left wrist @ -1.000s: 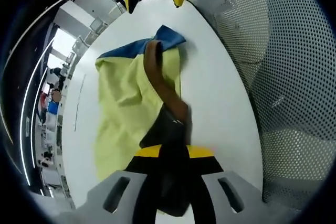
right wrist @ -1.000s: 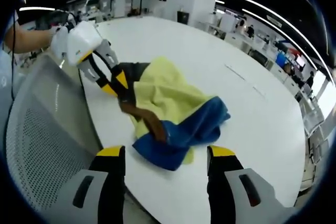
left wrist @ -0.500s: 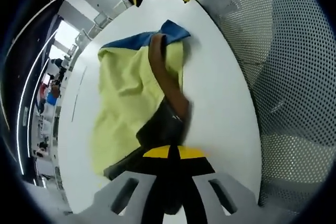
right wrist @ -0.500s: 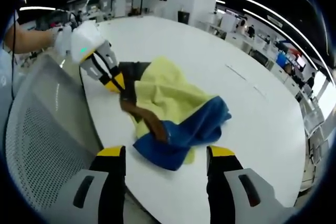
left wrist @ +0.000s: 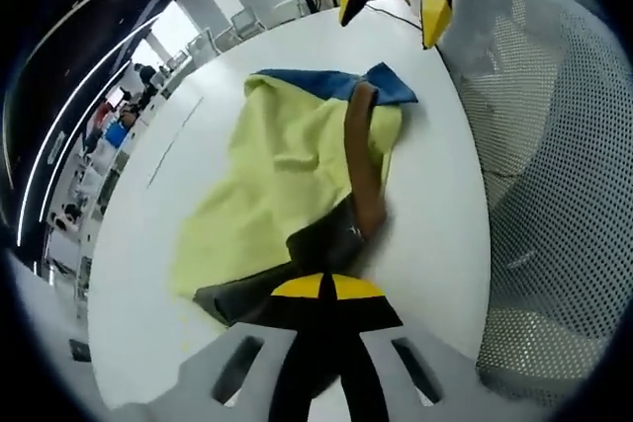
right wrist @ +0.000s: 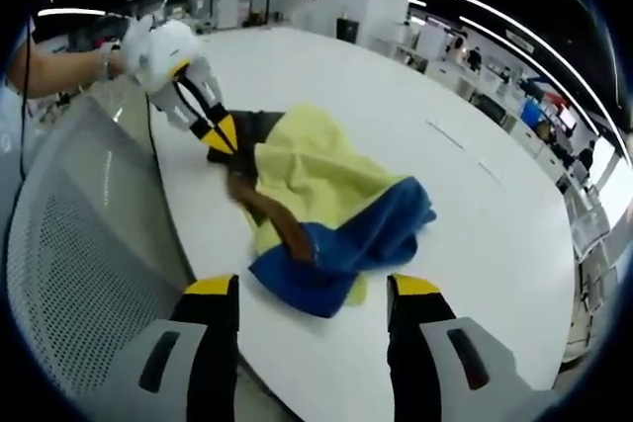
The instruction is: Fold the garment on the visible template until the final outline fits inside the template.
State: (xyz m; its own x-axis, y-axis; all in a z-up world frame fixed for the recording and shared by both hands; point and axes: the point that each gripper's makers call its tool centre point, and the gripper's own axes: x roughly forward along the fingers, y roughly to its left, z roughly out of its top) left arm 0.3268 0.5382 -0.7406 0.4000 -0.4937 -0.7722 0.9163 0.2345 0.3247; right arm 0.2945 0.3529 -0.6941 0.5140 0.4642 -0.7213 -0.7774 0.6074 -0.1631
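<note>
In left claw (left wrist: 321,289): garment (left wrist: 297,175) dark edge, clamped

one crumpled garment of yellow, blue, brown and black cloth (right wrist: 316,210) lies on one round white table (right wrist: 495,205). one grey perforated mesh chair back (right wrist: 84,274) stands beside the table. two yellow-tipped black grippers: the left gripper (right wrist: 220,135) and the right gripper (right wrist: 310,294).

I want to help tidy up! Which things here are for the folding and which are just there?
For the job:
crumpled yellow, blue and brown garment
left tool, shut on the garment
right tool, open
round white table

Just there:
grey perforated mesh panel
</note>
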